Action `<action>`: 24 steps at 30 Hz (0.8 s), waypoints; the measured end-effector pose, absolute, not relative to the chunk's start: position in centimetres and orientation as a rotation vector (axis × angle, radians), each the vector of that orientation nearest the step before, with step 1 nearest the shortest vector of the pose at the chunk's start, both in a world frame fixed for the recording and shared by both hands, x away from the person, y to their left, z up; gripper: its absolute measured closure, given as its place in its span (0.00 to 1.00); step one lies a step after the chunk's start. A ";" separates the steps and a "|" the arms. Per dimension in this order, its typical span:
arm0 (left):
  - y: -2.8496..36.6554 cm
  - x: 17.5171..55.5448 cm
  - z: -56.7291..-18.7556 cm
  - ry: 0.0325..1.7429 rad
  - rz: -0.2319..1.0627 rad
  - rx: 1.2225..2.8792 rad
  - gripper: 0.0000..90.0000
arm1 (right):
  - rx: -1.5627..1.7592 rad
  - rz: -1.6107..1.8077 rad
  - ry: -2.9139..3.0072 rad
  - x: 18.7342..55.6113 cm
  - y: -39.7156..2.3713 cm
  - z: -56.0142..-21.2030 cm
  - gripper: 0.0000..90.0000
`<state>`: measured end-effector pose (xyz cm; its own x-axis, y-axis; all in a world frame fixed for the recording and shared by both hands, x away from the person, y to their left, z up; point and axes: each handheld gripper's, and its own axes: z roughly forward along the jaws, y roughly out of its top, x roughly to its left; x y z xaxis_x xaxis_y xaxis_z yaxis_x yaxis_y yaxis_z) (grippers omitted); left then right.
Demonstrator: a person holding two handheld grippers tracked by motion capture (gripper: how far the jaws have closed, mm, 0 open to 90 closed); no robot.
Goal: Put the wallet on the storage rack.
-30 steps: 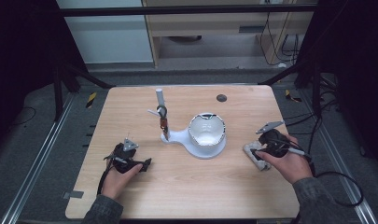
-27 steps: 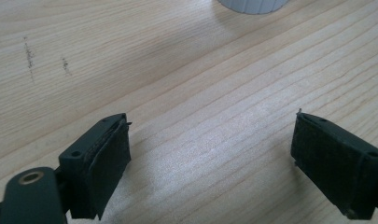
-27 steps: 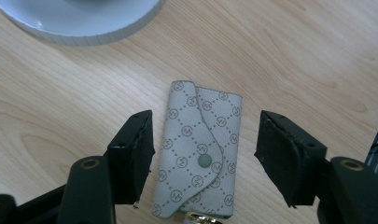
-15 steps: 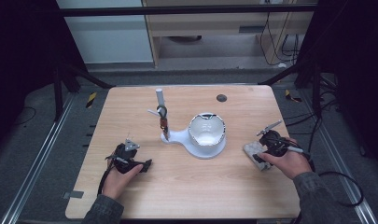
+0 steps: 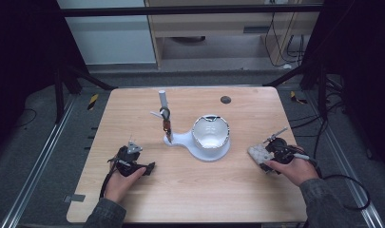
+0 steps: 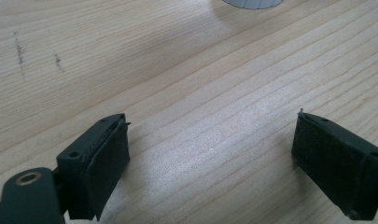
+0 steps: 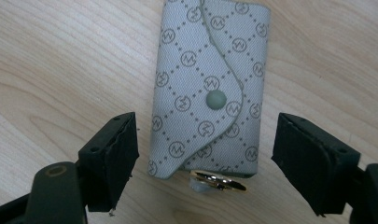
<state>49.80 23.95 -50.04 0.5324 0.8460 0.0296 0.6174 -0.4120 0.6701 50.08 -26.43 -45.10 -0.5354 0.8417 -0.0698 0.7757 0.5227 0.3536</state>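
Observation:
A grey key pouch (image 7: 207, 88) with a monogram pattern, a snap button and a gold ring (image 7: 219, 182) at its near end lies flat on the wooden table (image 5: 190, 190), at the right (image 5: 256, 153). My right gripper (image 7: 206, 123) straddles it. Its jaws have just been opening, and the pouch lies between the pads with a gap on each side. In the high view the right gripper (image 5: 266, 159) is low over the pouch. My left gripper (image 5: 143, 166) rests at the table's left, open over bare wood (image 6: 212, 121).
A white stand (image 5: 199, 146) with a bowl-shaped cup (image 5: 210, 133) and an upright post (image 5: 164, 107) sits mid-table. A dark round spot (image 5: 225, 99) marks the far side. The table's right edge runs just beyond the right hand.
The right hand has sunk a little toward the table over the pouch. The left hand has kept still.

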 end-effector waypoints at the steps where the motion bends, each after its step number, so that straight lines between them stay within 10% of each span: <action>1: 23.9 49.8 -50.0 1.181 0.491 2.166 0.11 | 1.382 0.415 2.533 49.9 -26.6 -45.3 0.24; 24: 23.8 49.8 -50.1 1.170 0.487 2.170 0.11 | 1.443 0.426 2.529 49.4 -27.5 -46.9 0.25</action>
